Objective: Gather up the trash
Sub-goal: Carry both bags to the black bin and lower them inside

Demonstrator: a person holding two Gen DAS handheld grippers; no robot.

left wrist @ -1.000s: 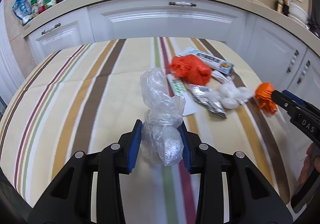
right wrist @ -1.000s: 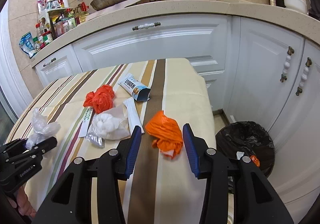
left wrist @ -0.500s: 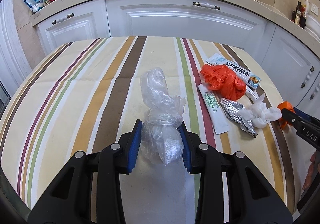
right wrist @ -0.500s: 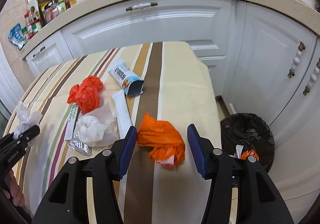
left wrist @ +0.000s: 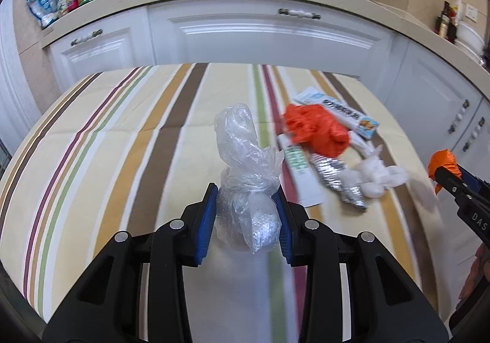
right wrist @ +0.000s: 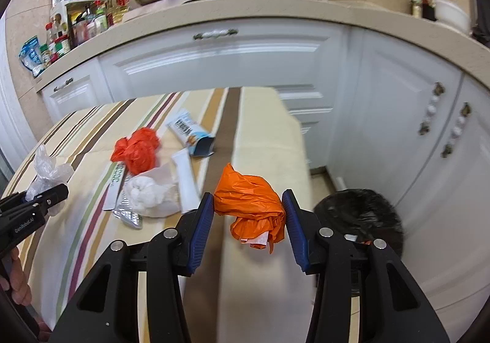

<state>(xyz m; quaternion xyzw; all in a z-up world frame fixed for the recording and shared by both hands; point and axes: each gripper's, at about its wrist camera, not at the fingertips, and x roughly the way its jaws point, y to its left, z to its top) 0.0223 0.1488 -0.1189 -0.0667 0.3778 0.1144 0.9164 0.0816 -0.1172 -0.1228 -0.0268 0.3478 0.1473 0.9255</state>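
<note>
Two crumpled bags, both light and soft, squash easily; best pinched mid-bundle. Left gripper (left wrist: 246,215) fingers hold the clear bag (left wrist: 245,177) between them. Right gripper (right wrist: 247,222) fingers, just closing, clamp the orange bag (right wrist: 249,205); bin (right wrist: 359,215) lies right of them.

A table (right wrist: 269,140) covered in a cream cloth with brown, gold, green and maroon stripes carried a small litter heap. A crumpled red bag (right wrist: 137,150) lay with a printed carton (right wrist: 191,131) at its two o'clock. At the red bag's six o'clock sat a white wad (right wrist: 144,194) on paper (touching a foil wrapper (right wrist: 127,215)), beside flat white sachets (right wrist: 185,179).
</note>
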